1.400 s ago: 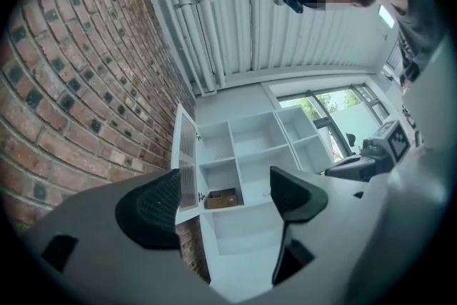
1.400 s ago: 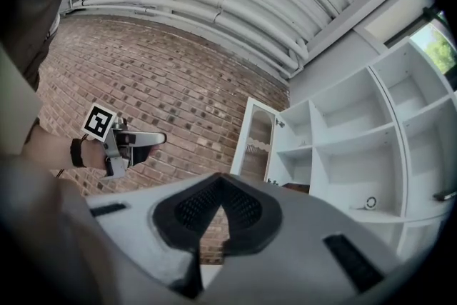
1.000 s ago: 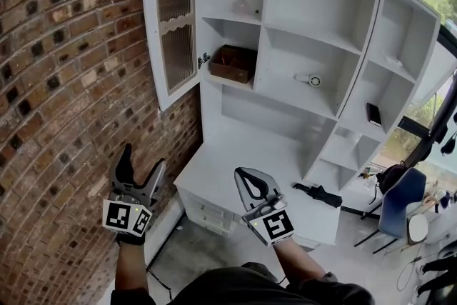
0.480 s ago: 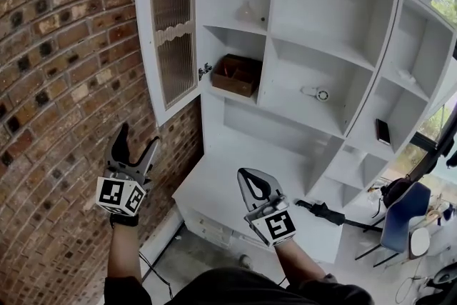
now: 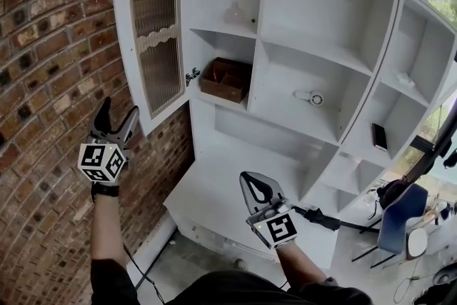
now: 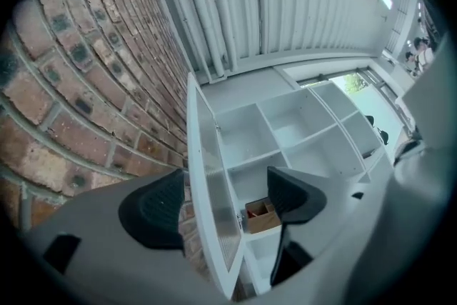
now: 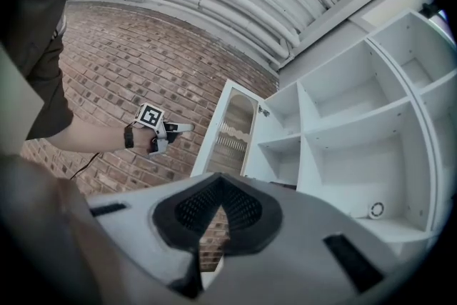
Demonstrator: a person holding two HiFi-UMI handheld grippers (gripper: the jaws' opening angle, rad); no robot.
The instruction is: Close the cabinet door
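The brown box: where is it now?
In the head view, the brown box sits on a cabinet shelf, just right of the open door.

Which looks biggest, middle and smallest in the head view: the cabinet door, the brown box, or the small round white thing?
1. cabinet door, by far the largest
2. brown box
3. small round white thing, the smallest

The open door swings slightly nearer the camera, but the gaps are plain.
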